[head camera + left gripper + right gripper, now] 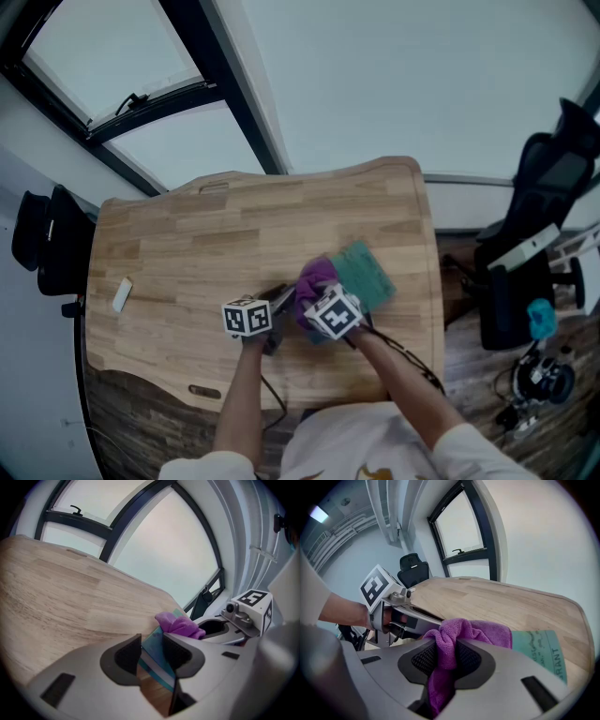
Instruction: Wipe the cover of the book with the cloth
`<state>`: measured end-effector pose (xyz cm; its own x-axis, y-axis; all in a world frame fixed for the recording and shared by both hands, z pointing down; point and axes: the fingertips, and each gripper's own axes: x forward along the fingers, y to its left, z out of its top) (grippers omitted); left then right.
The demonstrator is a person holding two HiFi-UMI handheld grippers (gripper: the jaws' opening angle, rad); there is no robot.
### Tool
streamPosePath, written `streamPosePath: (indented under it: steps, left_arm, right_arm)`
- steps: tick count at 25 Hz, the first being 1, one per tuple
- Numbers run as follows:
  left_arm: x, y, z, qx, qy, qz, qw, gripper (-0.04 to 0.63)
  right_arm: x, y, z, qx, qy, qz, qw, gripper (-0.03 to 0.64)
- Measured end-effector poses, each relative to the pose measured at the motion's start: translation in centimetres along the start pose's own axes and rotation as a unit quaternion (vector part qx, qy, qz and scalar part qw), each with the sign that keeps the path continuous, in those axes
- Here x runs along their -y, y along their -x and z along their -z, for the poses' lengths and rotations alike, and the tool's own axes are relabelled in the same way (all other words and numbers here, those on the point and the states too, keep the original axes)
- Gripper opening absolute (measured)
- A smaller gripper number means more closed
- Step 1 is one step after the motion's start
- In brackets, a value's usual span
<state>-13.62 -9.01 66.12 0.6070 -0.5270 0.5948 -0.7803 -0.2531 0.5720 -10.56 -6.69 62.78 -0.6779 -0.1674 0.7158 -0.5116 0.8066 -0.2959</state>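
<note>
Both jaws grip: left gripper [151, 652] pinches the flat teal book [367, 274], right gripper [446, 660] squeezes fuzzy purple cloth [474, 632] at its nine o'clock.

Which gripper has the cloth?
The right gripper: the purple cloth is pinched between its jaws. The left gripper grips the edge of the teal book instead.

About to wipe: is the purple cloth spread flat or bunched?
Bunched: the right tool pinches a fold of the purple microfibre cloth, the rest heaped on the teal book.
</note>
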Motion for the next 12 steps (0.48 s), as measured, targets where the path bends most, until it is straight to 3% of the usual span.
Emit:
streamPosePath:
  steps: [12]
  left_arm:
    - [0.0, 0.0, 0.0, 0.002, 0.0, -0.001, 1.0, 0.144]
  right_arm:
    - [-1.1, 0.6, 0.8, -0.013, -0.001, -0.027, 1.0, 0.077]
